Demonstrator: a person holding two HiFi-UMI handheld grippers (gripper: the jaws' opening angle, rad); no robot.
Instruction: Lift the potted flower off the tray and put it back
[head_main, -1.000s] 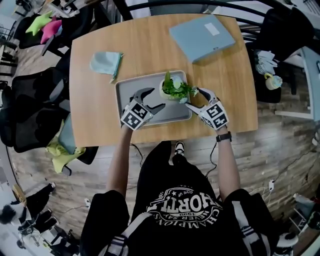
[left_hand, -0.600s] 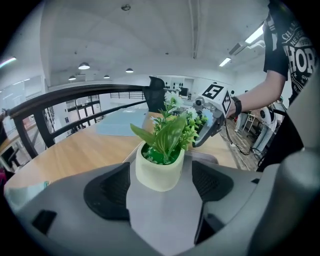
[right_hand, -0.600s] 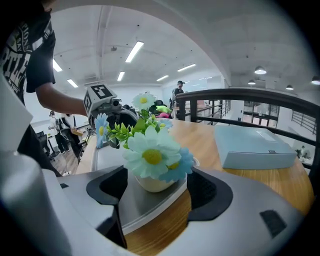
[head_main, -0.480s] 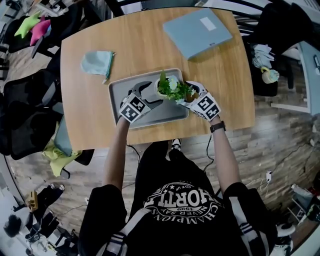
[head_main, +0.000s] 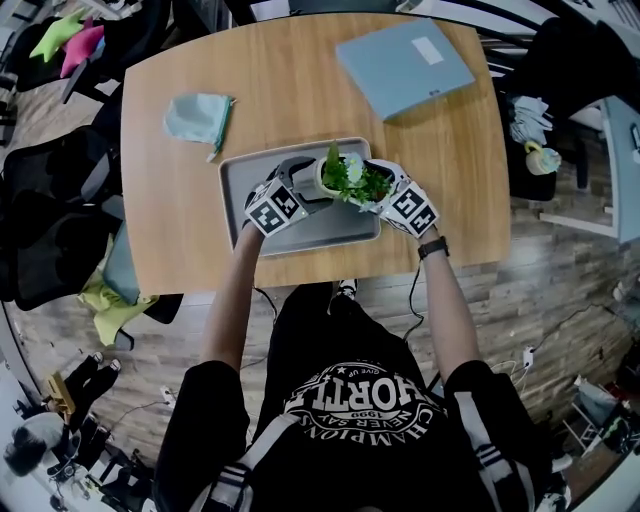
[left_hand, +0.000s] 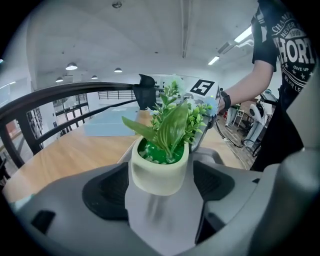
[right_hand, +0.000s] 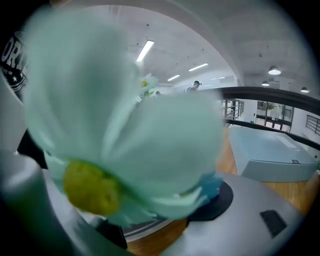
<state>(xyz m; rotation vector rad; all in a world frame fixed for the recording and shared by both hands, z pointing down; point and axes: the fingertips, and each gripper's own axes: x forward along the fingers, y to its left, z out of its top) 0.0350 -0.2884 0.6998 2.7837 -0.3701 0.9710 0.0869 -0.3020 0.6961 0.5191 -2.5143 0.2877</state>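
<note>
**Potted flower** (head_main: 350, 178): small round cream pot with a smooth matt wall. Glossy green leaves and pale blooms rise from green filling. It stands upright on the tray (head_main: 238, 178), right of the tray's middle.

**Tray:** grey, rectangular, smooth, with rounded corners and a raised rim. It lies on the bench (head_main: 290, 90) near the front edge.

**Bench:** light wood-grain top with rounded corners.

**Left gripper** (head_main: 308, 183): grey shell, dark textured pads, and a cube of black-and-white square markers. The jaws have just been opening and stand wide, one on either side of the pot, with the pads off its wall.

**Right gripper** (head_main: 376, 190): same build. The jaws are apart at the pot's right side. A blurred pale bloom with a yellow centre (right_hand: 125, 130) fills its view, with tray rim and wood showing beneath.

**Folder** (head_main: 405, 62): flat and blue-grey, lying at the bench's far right. It has a white label whose print is too small to read.

**Pouch** (head_main: 197, 118): pale teal cloth, far left.

**T-shirt** (head_main: 365, 400): black with white print reading "CHAMPIONS", "NEVER SAY", "GIVE UP" and "1990".
</note>
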